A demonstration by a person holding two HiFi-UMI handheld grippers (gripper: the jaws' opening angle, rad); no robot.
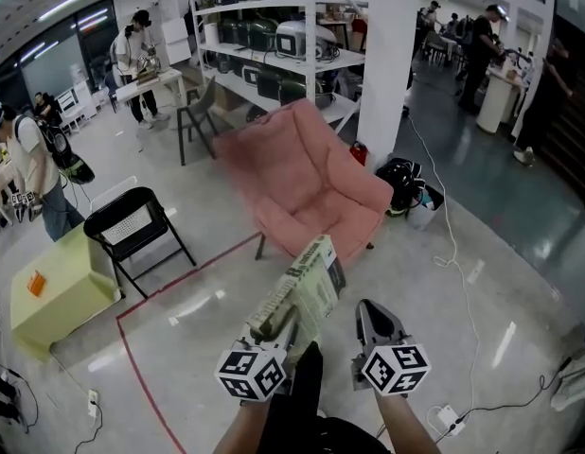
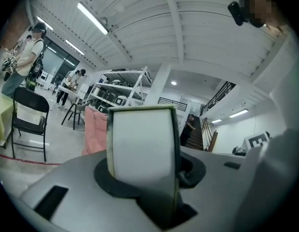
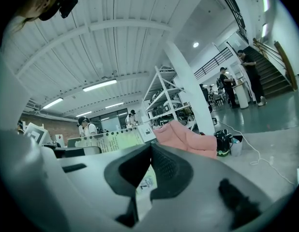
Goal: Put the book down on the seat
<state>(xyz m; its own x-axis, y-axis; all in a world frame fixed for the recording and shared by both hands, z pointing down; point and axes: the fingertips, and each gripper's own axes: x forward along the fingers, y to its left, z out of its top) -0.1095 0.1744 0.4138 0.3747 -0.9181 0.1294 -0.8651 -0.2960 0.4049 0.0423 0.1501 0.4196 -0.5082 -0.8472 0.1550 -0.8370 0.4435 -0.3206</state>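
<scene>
My left gripper (image 1: 274,334) is shut on a book (image 1: 307,291) with a pale green printed cover, holding it up at a slant over the floor. In the left gripper view the book's white page edge (image 2: 140,144) stands upright between the dark pads. The seat is a pink armchair (image 1: 311,187), ahead of the book and apart from it; it also shows as the pink armchair (image 2: 94,129) and the pink armchair (image 3: 188,139) in the two gripper views. To the right of the book my right gripper (image 1: 373,312) hangs shut, its jaw tips (image 3: 149,149) meeting with nothing between them.
A black folding chair (image 1: 132,225) and a yellow-green box (image 1: 56,287) stand to the left. A red tape line (image 1: 132,348) runs across the floor. A white pillar (image 1: 387,64), a black bag (image 1: 401,183), cables (image 1: 453,244) and shelving (image 1: 274,36) surround the armchair. People stand at far tables.
</scene>
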